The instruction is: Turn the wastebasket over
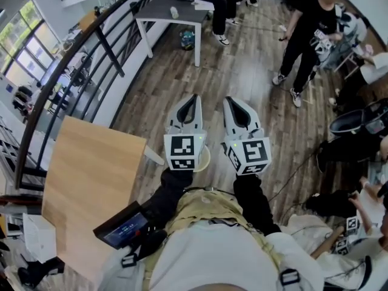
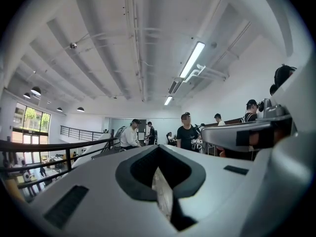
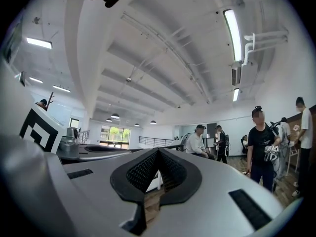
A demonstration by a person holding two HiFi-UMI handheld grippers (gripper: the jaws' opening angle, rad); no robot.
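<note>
In the head view my left gripper (image 1: 194,97) and right gripper (image 1: 230,100) are held side by side, pointing level over the wooden floor. Both are shut with nothing between the jaws. A pale curved rim (image 1: 206,157) peeks out under the left gripper's marker cube; it may be the wastebasket, but most of it is hidden. The left gripper view shows only the left gripper (image 2: 158,147) with its jaw tips together against the ceiling and room. The right gripper view shows the right gripper (image 3: 158,151) the same way, tips meeting, nothing held.
A light wooden table (image 1: 91,180) stands close on the left, with a black railing (image 1: 79,59) beyond it. A grey table (image 1: 176,14) is further ahead. A person in black (image 1: 306,35) stands ahead right, others sit at the right edge. A small screen (image 1: 124,228) hangs at my side.
</note>
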